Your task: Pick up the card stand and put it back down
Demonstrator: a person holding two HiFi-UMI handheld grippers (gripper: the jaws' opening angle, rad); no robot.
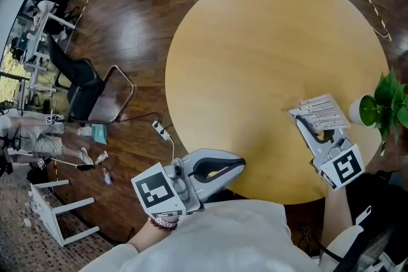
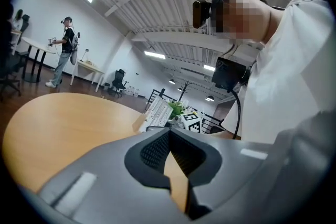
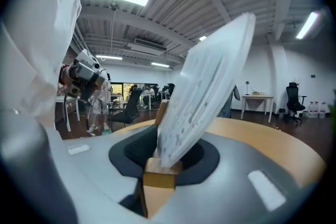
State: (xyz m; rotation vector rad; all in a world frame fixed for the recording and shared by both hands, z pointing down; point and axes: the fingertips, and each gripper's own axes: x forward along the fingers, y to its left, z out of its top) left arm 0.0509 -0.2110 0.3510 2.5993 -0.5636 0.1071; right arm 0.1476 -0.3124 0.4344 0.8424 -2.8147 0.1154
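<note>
The left tool (image 1: 237, 165) hangs at the near rim of the round pale-wood desk (image 1: 255, 54). Its jaws are drawn together on nothing, probably parked clear of the work. To its right, the right tool (image 1: 306, 123) is clamped tight on the wooden base block of the white printed card stand (image 1: 320, 111), whose card is tilted and apparently lifted off the desk. The broad bare top leaves ample room to set it down. Only the green potted plant (image 1: 373, 108) in its white pot crowds the right edge.

Right gripper (image 1: 303, 121) clamped; left gripper (image 1: 241, 165) seemingly closed.
</note>
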